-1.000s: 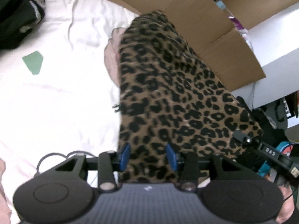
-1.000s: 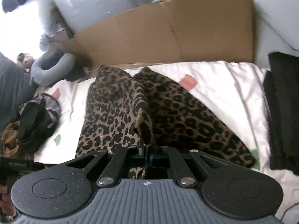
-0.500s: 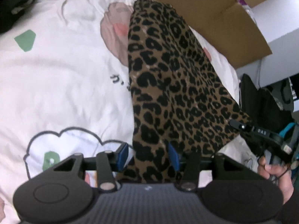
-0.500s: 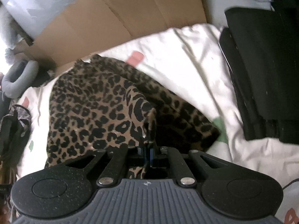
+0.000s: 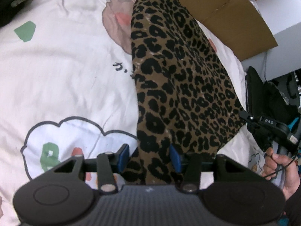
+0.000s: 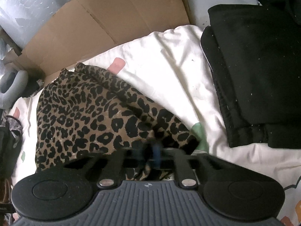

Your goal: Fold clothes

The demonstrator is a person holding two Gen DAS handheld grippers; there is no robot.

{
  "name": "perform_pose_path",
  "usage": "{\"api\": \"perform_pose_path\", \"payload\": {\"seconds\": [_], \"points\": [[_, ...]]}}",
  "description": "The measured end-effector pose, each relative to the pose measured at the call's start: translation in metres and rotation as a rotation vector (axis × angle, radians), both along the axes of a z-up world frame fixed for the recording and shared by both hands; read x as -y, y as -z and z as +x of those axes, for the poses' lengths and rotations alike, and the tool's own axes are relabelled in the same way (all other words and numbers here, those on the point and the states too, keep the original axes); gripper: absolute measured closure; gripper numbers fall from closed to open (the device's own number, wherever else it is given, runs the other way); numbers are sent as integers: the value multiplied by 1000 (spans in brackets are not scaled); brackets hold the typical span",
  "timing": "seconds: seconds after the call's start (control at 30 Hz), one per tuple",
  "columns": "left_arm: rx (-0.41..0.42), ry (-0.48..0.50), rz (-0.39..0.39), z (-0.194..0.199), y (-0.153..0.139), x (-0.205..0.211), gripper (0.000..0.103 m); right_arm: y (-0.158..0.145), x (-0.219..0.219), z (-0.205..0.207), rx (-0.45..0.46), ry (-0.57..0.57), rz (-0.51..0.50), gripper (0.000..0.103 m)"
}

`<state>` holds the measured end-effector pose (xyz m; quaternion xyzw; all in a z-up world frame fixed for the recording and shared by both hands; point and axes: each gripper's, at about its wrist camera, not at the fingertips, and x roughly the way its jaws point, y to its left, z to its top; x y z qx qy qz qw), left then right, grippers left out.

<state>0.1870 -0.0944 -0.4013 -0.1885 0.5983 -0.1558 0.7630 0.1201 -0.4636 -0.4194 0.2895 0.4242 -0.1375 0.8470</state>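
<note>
Leopard-print garment [image 5: 178,79]: I see it lying on the white printed bedsheet [image 5: 56,71]; from the left wrist camera it runs from the 12 o'clock edge down to my fingers at 6 o'clock.
Left gripper [image 5: 149,157]: my two blue pads sit apart, a moderate gap, with a fold of the garment passing between them; I cannot tell whether they press it.
Right gripper [image 6: 153,153]: its own camera shows the pads nearly together with a pinch of leopard fabric in them, though this spot is motion-blurred.
Left view only: the right tool's black body [image 5: 267,128] at 3 o'clock, touching the garment's far corner, and the person's hand [image 5: 282,167] gripping it at 4 o'clock.
Right view only: a stack of folded black clothes [image 6: 254,66] at 2 o'clock, well apart from the leopard cloth, and a grey padded object [image 6: 11,88] at 9 o'clock.
Both views: a flattened cardboard box [image 6: 112,18] beyond the sheet, around 12 to 1 o'clock.
</note>
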Motion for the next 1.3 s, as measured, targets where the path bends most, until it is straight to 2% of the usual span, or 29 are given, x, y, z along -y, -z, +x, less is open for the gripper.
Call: {"api": "perform_pose_path", "payload": {"seconds": [0.27, 0.67, 0.73, 0.8, 1.0, 1.13, 1.3], "points": [[18, 2, 3, 2, -6, 6, 54, -20, 0, -8, 43, -3, -73, 101], [-5, 41, 24, -3, -1, -9, 54, -3, 13, -15, -22, 52, -82, 101], [-3, 47, 47, -4, -1, -10, 55, 1, 14, -15, -35, 52, -83, 101], [-8, 53, 72, -5, 0, -10, 63, 4, 16, -17, -43, 62, -76, 101], [-9, 69, 91, -1, -3, -15, 68, 7, 23, -20, -49, 82, -49, 100], [-11, 96, 99, 6, -12, -13, 68, 6, 26, -22, -46, 97, -23, 98], [30, 154, 124, 32, -40, 1, 68, -3, 25, -28, -20, 92, -52, 90]]}}
